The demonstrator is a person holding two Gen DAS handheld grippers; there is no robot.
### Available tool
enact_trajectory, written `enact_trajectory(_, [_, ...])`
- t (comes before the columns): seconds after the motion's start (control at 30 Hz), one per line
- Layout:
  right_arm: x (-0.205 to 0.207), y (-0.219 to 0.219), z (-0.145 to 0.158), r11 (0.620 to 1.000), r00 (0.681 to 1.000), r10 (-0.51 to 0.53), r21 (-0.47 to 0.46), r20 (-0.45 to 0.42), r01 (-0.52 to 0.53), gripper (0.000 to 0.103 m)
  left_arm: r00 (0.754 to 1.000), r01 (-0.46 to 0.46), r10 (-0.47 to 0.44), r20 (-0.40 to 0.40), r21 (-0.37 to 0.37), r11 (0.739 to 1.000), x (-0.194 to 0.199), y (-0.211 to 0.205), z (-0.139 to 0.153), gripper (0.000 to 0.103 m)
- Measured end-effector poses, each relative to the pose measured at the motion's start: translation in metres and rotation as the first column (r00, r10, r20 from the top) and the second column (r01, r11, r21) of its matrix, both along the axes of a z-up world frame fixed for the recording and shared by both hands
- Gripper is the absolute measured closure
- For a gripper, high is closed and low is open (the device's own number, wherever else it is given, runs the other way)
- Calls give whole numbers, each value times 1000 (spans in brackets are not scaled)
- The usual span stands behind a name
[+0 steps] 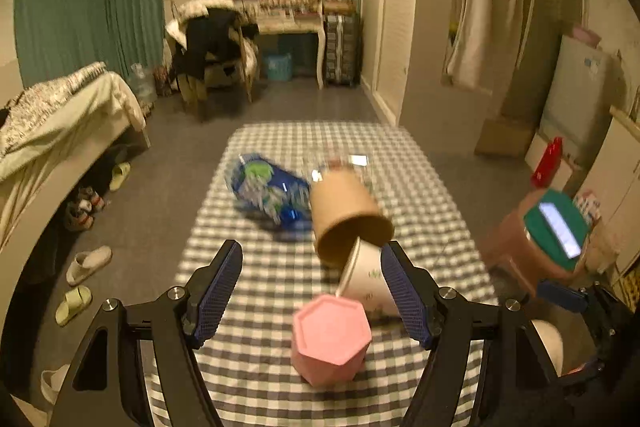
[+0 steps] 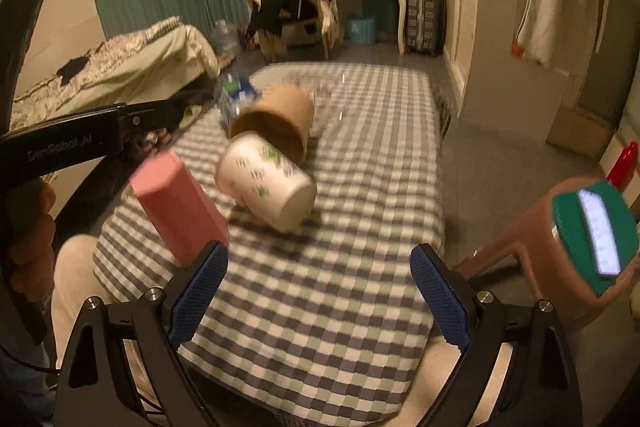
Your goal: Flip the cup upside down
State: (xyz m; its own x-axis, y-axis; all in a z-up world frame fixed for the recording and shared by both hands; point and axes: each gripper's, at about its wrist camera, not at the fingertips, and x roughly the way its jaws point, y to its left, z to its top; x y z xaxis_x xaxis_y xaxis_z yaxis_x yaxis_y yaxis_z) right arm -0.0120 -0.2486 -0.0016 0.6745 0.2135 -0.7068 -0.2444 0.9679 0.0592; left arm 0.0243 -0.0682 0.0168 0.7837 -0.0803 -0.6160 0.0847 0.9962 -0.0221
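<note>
The left hand-held gripper [image 1: 312, 287] and right hand-held gripper [image 2: 320, 295] both gape released above the checkered desk [image 2: 360, 227], where the white cup [image 2: 266, 183] lies tipped beside the pink cup [image 2: 176, 207].

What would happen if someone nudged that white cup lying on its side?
The white cup would probably roll in a curve, since it lies on its tapered side. It looks like thin paper, so likely light and easily crushed. Its rim sits inside the brown cup, which might shift along with it.
</note>
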Motion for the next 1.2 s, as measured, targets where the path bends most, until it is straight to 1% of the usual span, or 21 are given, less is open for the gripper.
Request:
enact_trajectory(0.07, [-7,2,15,1000,999,-5,-2,48,5,10,999,-10,11,49,-11,1000,-11,6,11,26])
enact_trajectory(0.1, [-12,3,25,1000,997,-8,-2,82,8,10,997,-16,17,73,-19,1000,-19,10,16,24])
enact_trajectory(0.2, [-27,9,47,1000,987,-18,2,162,18,10,990,-37,41,132,-35,999,-41,22,27,23])
enact_trajectory(0.27, [-37,12,58,1000,980,-23,10,199,22,10,986,-50,55,155,-37,998,-55,30,29,19])
enact_trajectory(0.3, [-42,14,62,1000,976,-27,15,216,24,10,984,-62,67,168,-38,997,-64,34,30,15])
enact_trajectory(0.4, [-57,24,69,999,969,-30,18,247,26,10,977,-86,93,191,-45,995,-83,47,29,14])
enact_trajectory(0.53, [-70,34,68,999,965,-36,22,260,31,10,974,-109,117,195,-51,993,-100,59,22,6])
enact_trajectory(0.63, [-78,41,66,999,960,-45,21,278,41,2,968,-123,131,216,-50,991,-112,66,14,4])
enact_trajectory(0.7, [-82,43,64,999,953,-54,18,299,51,0,964,-131,140,226,-56,990,-117,70,8,0])
enact_trajectory(0.87, [-87,50,55,998,947,-70,23,313,66,0,965,-148,163,205,-84,985,-123,77,-10,0])
enact_trajectory(1.1, [-83,55,36,996,951,-87,0,296,91,0,967,-152,163,196,-71,986,-130,78,-22,0])
enact_trajectory(1.2, [-80,53,32,994,952,-102,-3,288,107,0,966,-159,171,192,-74,984,-130,80,-23,0])
